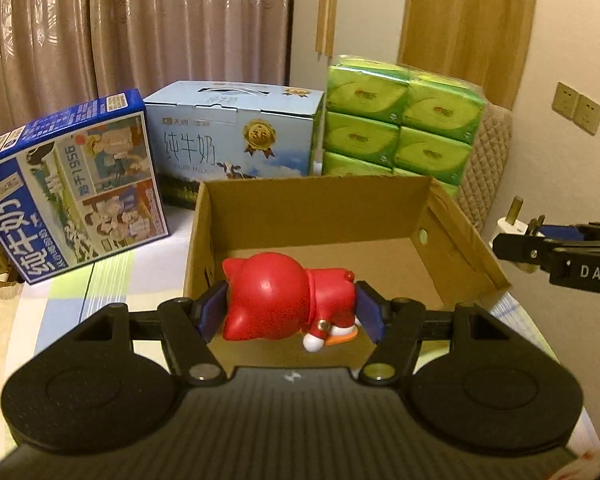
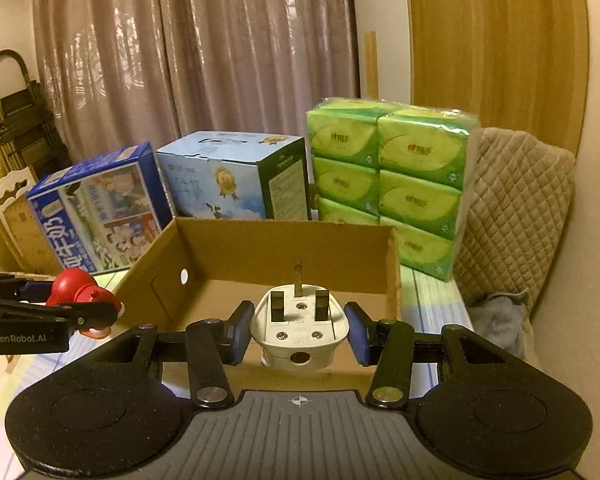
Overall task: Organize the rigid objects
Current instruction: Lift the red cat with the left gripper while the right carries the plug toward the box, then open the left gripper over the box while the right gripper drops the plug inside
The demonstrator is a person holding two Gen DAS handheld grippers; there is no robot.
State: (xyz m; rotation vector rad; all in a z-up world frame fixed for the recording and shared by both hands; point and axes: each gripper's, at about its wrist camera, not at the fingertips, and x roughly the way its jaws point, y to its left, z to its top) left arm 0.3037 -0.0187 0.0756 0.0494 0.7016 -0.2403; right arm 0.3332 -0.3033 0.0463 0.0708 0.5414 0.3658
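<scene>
My left claw point(image 1: 292, 312) is clenched on the red cat figure point(image 1: 288, 300), which lies on its side between the blue pads, above the near edge of the open cardboard box point(image 1: 316, 208). To the right of it, my right claw point(image 2: 298, 330) grips the white plug point(image 2: 299, 328), prongs up, also above the near edge of this box.

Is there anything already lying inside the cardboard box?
No: the cardboard box floor shows bare, and the white plug is held above it.
</scene>
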